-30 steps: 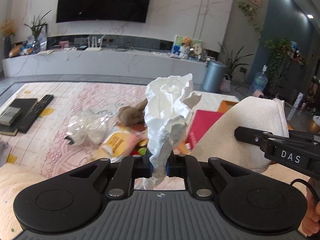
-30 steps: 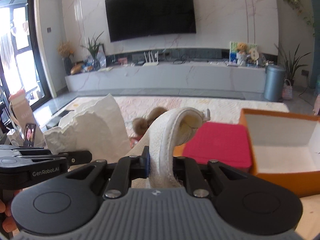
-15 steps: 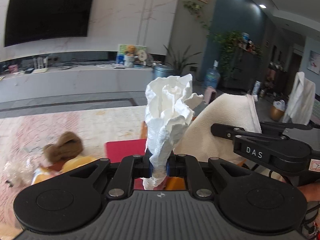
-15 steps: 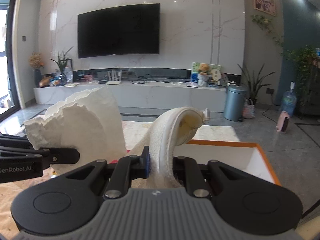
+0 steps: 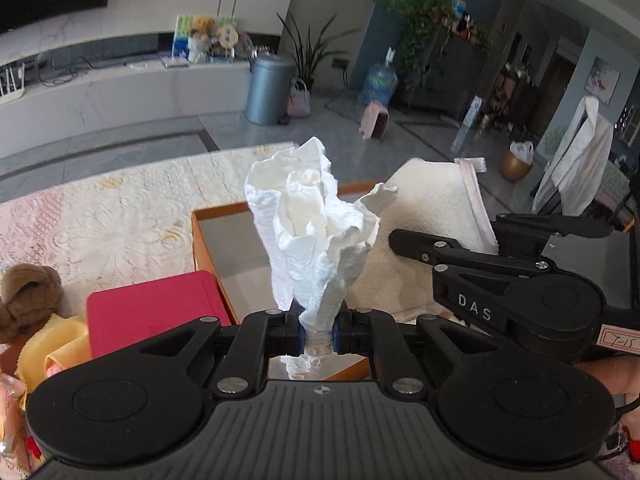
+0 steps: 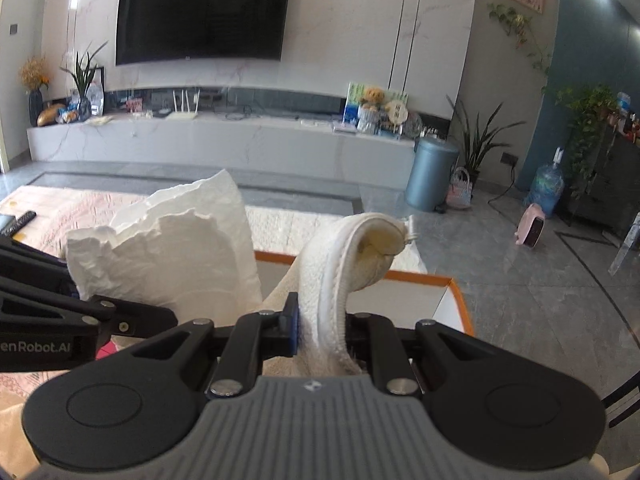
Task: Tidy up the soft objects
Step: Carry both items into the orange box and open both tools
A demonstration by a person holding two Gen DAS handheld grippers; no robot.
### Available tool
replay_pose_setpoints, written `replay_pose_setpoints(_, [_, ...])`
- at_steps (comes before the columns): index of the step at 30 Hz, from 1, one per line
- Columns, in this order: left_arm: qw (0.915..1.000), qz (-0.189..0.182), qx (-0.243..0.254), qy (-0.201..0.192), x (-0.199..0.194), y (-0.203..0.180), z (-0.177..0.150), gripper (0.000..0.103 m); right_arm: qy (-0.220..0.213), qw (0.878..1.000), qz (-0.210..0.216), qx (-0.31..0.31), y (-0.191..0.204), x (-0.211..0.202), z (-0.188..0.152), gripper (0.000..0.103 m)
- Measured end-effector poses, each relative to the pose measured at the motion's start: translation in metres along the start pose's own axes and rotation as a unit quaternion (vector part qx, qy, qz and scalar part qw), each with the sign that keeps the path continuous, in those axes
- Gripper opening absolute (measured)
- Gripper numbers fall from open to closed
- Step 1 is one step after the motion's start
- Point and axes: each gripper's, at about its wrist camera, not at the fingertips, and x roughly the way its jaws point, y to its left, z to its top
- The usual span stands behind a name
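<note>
My left gripper [image 5: 318,334] is shut on a crumpled white tissue [image 5: 312,232] that stands up above an open orange-rimmed box [image 5: 208,240]. My right gripper [image 6: 320,330] is shut on a folded cream towel [image 6: 344,276], held above the same box [image 6: 452,292]. In the left wrist view the towel [image 5: 432,208] and the right gripper's fingers [image 5: 440,252] sit just right of the tissue. In the right wrist view the tissue [image 6: 176,252] and the left gripper's fingers [image 6: 120,320] are at left.
A red lid [image 5: 156,312] lies left of the box. A brown plush toy [image 5: 28,300] and a yellow cloth [image 5: 56,344] lie at far left on the patterned mat [image 5: 100,224]. A grey bin [image 5: 268,88] stands on the floor behind.
Both grippers have swung right with their loads, from over the cluttered mat to over the orange box. The red lid and plush toy now sit at the left.
</note>
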Motion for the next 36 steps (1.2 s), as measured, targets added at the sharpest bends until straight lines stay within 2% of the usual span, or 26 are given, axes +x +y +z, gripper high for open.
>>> replay_pose_setpoints(5, [0.9976,0.005,0.028,0.063,0.038,-0.004,0.002,0.013,0.059,0.998,0.020,-0.007,-0.005,0.043,-0.011,0.013])
replay_pose_setpoints(11, [0.9919,0.024,0.049,0.114,0.066,-0.008,0.000,0.014,0.126,0.991,0.051,-0.007,-0.008,0.089,-0.022,0.014])
replay_pose_setpoints(17, [0.9871,0.041,0.065,0.141,0.082,-0.004,-0.002,0.015,0.171,0.983,0.065,0.003,-0.004,0.114,-0.035,0.016])
replay_pose_setpoints(25, [0.9856,0.049,0.075,0.143,0.087,-0.006,0.000,0.017,0.205,0.976,0.066,-0.012,0.000,0.126,-0.042,0.022])
replay_pose_setpoints(27, [0.9859,0.050,0.073,0.142,0.087,-0.006,0.000,0.021,0.211,0.975,0.062,-0.014,0.001,0.127,-0.042,0.026])
replay_pose_setpoints(29, [0.9871,0.051,0.066,0.137,0.083,-0.005,0.001,0.032,0.212,0.975,0.057,-0.013,-0.002,0.124,-0.040,0.031])
replay_pose_setpoints(30, [0.9883,0.048,0.061,0.131,0.081,-0.003,0.003,0.035,0.213,0.976,0.053,-0.014,-0.003,0.122,-0.038,0.037])
replay_pose_setpoints(35, [0.9934,0.040,0.044,0.098,0.064,-0.003,0.008,0.067,0.207,0.977,0.034,-0.029,-0.011,0.103,-0.026,0.053])
replay_pose_setpoints(36, [0.9941,0.038,0.043,0.092,0.060,-0.003,0.009,0.069,0.205,0.978,0.027,-0.033,-0.013,0.098,-0.023,0.059])
